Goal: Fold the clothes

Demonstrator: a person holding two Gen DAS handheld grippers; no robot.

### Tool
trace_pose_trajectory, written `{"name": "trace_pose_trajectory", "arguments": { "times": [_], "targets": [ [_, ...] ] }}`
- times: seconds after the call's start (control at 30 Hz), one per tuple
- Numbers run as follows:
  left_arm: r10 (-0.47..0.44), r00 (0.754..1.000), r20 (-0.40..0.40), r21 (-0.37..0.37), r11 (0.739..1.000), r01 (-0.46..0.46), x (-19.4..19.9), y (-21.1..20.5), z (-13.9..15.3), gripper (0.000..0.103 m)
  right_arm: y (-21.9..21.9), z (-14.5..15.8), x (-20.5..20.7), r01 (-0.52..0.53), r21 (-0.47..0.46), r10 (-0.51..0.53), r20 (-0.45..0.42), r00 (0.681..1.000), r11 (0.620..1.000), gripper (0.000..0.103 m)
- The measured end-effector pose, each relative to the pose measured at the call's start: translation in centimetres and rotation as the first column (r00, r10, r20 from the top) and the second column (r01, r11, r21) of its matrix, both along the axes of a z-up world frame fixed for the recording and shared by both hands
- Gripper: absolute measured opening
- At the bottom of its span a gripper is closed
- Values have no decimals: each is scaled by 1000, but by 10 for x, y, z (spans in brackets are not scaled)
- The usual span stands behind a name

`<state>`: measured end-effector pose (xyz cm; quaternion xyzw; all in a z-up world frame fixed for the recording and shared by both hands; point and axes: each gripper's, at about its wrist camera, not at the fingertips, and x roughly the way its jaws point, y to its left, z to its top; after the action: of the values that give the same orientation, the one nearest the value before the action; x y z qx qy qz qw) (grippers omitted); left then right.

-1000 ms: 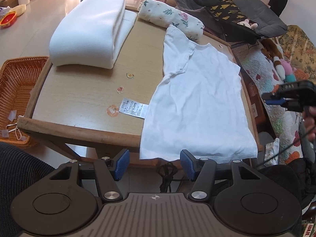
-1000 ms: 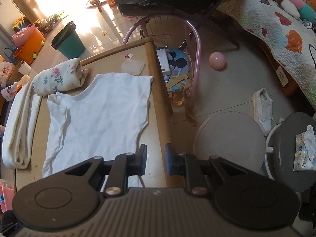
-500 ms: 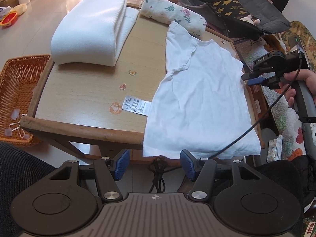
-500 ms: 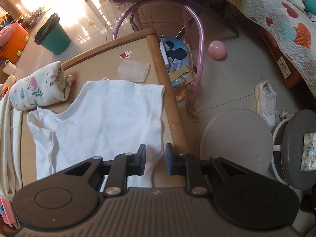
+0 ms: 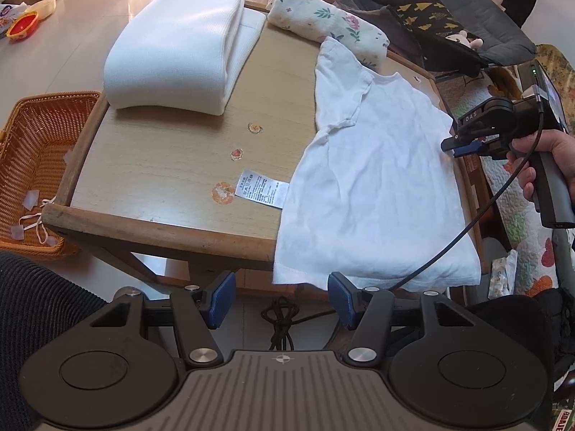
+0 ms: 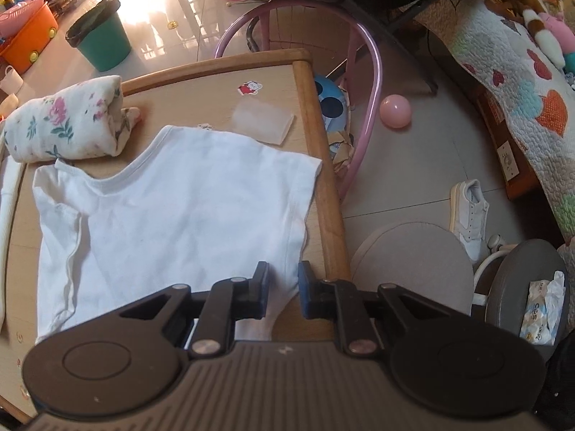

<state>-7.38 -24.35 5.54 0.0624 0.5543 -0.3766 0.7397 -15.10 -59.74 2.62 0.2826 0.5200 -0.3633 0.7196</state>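
**Ana:** Nearest to us, the left tongs point(image 5: 282, 300) hang just off the front edge of the table point(image 5: 161, 226), jaws spread wide, nothing between them. The hem of the white T-shirt point(image 5: 373, 194) droops over that edge right at twelve o'clock from them.

**Ben:** And there's my worry. That hem already hangs past the rim. Tug it toward us and I'd say the whole shirt could slide off onto the floor.

**Ana:** Fair. Also a black cable point(image 5: 467, 226) trails across the hem corner at about two o'clock. Looks like it could snag the cloth on a lift.

**Ben:** Now the right tongs point(image 6: 284, 287)?

**Ana:** Partly open, a narrow gap, poised over the shirt's side edge near the right rim of the table. Holding nothing that I can see; whether the tips brush the fabric, I can't tell.

**Ben:** With a gap that small, they might pinch one layer only, and the fold would go crooked.

**Ana:** Farther on, the shirt lies flat, collar toward the far side, one sleeve up at eleven o'clock touching the flowered roll point(image 6: 68, 122). Drag that sleeve and the roll may shift with it.

**Ben:** And beyond, at ten o'clock from the left tongs, the folded white blanket point(image 5: 179, 43) sits well apart. No trouble there.
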Motion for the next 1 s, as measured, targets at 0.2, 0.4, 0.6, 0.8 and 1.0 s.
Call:
{"name": "trace_pose_trajectory", "arguments": {
  "times": [0.2,0.4,0.6,0.8,1.0],
  "targets": [
    [12,1000,0,-5,1000,-12,2,4,1,59,7,5,3,-40,-32,39,-6,999,999,5],
    [29,1000,-2,0,1000,-29,5,9,-1,59,17,14,10,-103,-86,101,-27,994,991,5],
    [38,999,-5,-5,999,-38,5,12,-1,59,41,26,29,-226,-169,216,-74,974,959,5],
    [36,999,-10,-6,999,-36,5,14,-2,59,63,22,47,-327,-182,311,-114,944,927,5],
    [43,999,-13,-1,999,-43,6,17,-4,59,77,5,59,-378,-164,357,-147,923,911,5]
  ]
}}
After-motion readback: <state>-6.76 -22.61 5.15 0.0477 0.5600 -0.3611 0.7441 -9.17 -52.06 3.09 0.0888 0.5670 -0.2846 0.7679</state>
